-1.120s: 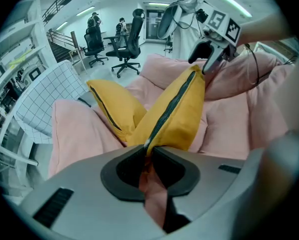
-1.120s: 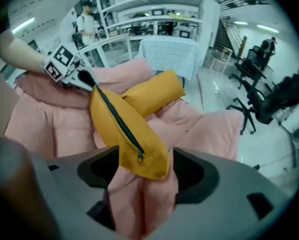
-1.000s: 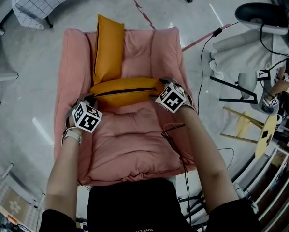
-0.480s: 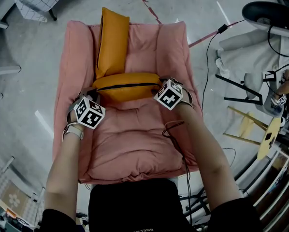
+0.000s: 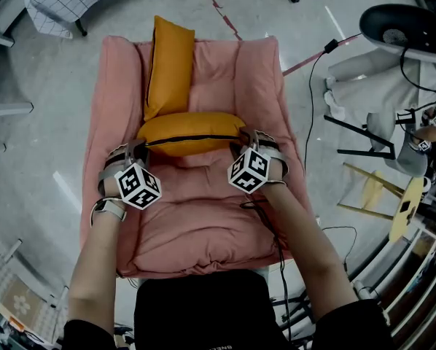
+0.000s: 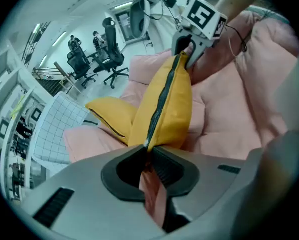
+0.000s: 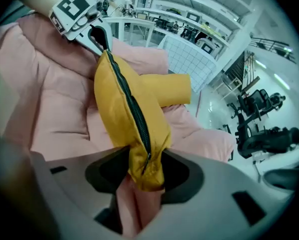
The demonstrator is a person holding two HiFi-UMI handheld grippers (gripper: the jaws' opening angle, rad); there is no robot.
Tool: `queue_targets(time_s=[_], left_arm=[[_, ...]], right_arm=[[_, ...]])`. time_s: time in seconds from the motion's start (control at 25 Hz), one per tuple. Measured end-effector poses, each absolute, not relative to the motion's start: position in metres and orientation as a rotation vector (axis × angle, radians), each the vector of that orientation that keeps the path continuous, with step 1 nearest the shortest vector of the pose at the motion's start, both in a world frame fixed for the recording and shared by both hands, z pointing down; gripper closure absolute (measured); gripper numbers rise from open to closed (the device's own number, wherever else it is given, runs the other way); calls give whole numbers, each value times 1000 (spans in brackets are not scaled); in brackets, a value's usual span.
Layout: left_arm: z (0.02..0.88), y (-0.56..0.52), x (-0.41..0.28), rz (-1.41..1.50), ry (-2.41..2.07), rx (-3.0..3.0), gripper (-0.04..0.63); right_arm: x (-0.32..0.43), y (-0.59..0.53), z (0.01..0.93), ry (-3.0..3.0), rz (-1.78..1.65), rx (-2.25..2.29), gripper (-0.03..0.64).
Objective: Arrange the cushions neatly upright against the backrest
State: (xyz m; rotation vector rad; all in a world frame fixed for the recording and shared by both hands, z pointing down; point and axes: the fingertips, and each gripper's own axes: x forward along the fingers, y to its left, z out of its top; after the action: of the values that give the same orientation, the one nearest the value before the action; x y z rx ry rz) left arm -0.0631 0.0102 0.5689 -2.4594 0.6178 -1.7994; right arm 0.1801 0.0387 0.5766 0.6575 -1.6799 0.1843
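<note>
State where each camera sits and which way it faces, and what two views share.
Head view: on the person's head, steeply down onto the pink armchair; both forearms, left gripper and right gripper show.
Left gripper view: on that gripper, along the lying cushion toward the right gripper; own jaws pinch its corner.
Right gripper view: opposite way, toward the left gripper; own jaws, just closing, grip the other end.
Shared: both gripper views show the upright cushion.

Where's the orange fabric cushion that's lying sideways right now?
In the head view, the orange fabric cushion lies crosswise on the pink padded chair, at the foot of its backrest, below the second orange cushion standing upright at the left.
</note>
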Motion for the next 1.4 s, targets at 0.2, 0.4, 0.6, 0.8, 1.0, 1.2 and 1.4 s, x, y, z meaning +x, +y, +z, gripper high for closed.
queue_targets(time_s=[0.2,0.4,0.6,0.8,1.0,1.2,1.4], left_arm=[[588,31,-62,-1878,443,-2387,546],[602,51,-62,-1955,298,-2407,546],[624,72,-66,-2115,93,-2365,549],[641,84,-64,-2195,-34,-2368,552],[656,76,-60,-2248,61,-2467,554],[666,76,-56,-2295,37,-2496,555],[665,74,-55,-2278,47,-2510,555]], right_arm=[[183,64,593,-1620,143,563,430],[182,85,607,-1580,159,438,445],[177,103,625,-1541,153,305,451],[173,111,645,-1512,199,224,457],[170,102,660,-1524,264,241,462],[167,100,671,-1536,293,205,463],[168,99,668,-1572,295,229,461]])
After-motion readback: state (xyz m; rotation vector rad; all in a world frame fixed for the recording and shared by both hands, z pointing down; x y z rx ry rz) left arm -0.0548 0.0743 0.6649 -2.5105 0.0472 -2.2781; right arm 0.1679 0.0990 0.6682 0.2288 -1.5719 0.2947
